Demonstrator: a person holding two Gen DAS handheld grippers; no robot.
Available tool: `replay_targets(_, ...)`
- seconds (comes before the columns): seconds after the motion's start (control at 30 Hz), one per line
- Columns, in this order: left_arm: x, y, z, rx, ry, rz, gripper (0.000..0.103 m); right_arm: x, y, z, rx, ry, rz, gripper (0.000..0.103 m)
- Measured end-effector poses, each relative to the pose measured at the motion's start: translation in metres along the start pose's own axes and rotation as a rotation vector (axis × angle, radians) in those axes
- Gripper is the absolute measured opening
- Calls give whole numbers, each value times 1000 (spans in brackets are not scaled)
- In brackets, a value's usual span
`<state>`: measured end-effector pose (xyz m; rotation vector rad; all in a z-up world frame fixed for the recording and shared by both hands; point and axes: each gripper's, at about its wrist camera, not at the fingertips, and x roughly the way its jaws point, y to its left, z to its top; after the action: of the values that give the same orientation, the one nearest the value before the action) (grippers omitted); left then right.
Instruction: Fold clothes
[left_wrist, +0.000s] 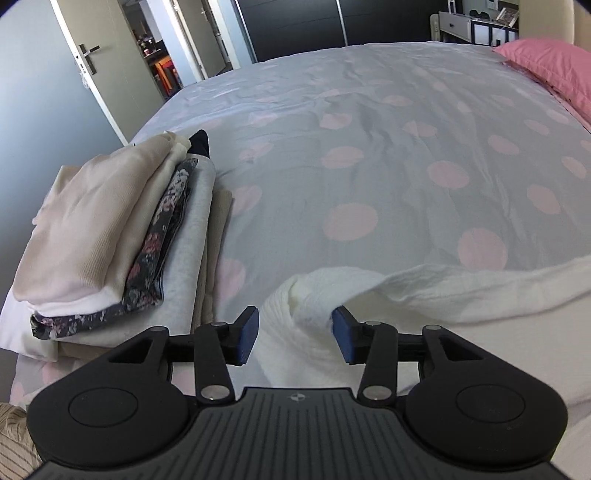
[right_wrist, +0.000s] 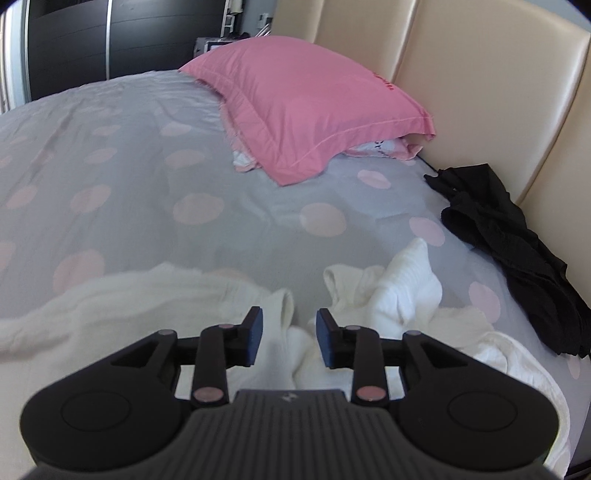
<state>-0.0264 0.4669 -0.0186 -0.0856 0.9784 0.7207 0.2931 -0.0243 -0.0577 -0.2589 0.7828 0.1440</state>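
Both my claws gape over the crumpled white ribbed knit garment (left_wrist: 424, 291) on the bed — left claw (left_wrist: 294, 338), right claw (right_wrist: 289, 338), gripping nothing. I judge this the pick-up before the first fold; next, each must close on an edge.

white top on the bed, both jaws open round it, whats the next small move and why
Probably close both at once. The left gripper has a bunched fold of the white top between its open jaws, and the right gripper straddles another fold, so pinching gives two hold points to lift.
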Motion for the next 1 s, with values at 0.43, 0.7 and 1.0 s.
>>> replay_targets(0.43, 14, -69, -69, 395, -26, -123, 42, -13, 11, -43, -72, 81, 15, 41)
replay_targets(0.7, 51, -73, -68, 327, -12, -23, 3, -6, 9, -46, -67, 98, -3, 42)
replay_targets(1.0, -35, 6, -5, -1, -144, -69, 2, 1, 6, -49, -66, 109, -20, 42)
